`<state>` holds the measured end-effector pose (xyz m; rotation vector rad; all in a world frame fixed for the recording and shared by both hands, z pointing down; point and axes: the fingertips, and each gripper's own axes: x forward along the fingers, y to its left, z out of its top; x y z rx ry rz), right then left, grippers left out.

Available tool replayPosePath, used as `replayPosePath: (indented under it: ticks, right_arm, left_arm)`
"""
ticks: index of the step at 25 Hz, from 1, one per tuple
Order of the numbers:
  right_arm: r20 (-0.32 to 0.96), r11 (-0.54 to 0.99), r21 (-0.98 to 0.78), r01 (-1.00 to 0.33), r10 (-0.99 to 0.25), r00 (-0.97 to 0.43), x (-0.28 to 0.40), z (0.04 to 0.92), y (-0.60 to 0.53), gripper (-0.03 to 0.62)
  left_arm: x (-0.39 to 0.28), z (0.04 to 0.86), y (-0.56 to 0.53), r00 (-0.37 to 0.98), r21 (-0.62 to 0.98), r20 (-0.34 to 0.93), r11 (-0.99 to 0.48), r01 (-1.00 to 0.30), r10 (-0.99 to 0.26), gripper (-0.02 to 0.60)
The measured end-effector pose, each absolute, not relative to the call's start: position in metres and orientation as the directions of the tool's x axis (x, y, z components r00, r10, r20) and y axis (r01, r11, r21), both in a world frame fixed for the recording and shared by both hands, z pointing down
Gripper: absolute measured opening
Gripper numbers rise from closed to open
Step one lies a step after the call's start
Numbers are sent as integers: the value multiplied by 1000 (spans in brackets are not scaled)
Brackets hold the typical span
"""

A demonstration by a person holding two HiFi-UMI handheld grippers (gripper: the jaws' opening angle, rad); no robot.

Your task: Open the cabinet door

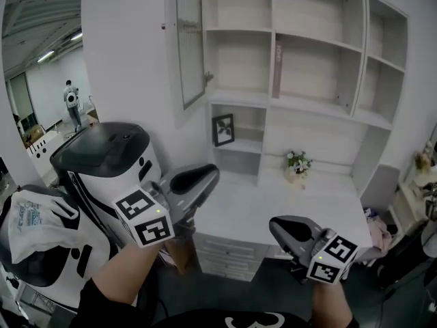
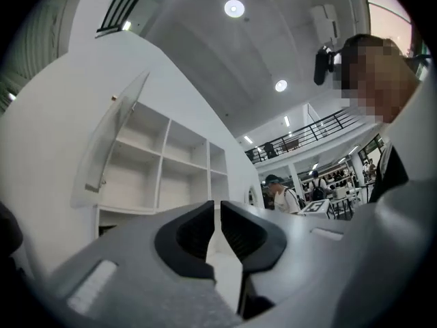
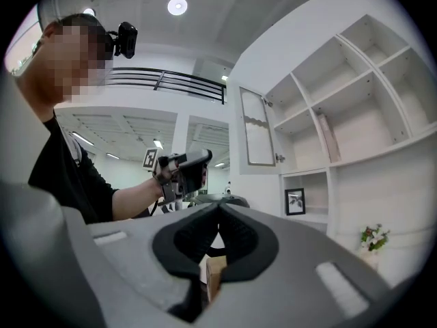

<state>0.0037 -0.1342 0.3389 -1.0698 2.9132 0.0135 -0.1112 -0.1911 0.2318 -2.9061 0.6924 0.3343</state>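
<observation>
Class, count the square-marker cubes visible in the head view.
2. One cube rides on the left gripper, lower left, its empty tongs closing; the other cube on the right gripper, lower right. None seems hidden.

Cabinet door (image 1: 190,43) ajar above the framed picture (image 1: 222,129), flowers (image 1: 297,164) on the desk (image 1: 259,210) to its right.

Head view's top edge cuts off the cabinet door (image 1: 190,43).
</observation>
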Motion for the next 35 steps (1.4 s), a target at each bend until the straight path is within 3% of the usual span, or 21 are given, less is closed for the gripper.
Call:
replayPosePath:
  ticks: [7,11,16,22,35]
  right_arm:
    - [-47,750,-11,-662,-661,-749,8,346,-101,2]
    - [-45,740,-7,-673,-672,-739,16,353,-85,2]
    - [-95,725,-38,-687,-687,-720,27,354,-68,2]
    - [-101,722,-37,-691,-691,-716,30,360,-62,2]
    - [-63,730,-33,-682,-683,-728,30,380,-61,2]
  left_arm:
    - [-57,323,-126,928,38,-112,-935,-352,-354,9]
    - [-40,353,-97,923,13,-58,-925,-379,-379,9]
    - [-35,369,-77,923,76,-56,-924,-376,-380,9]
    - [-42,374,-78,898,34,-43,-899,-436,-437,9]
    - [-41,381,-74,894,34,-34,-895,-446,-447,9]
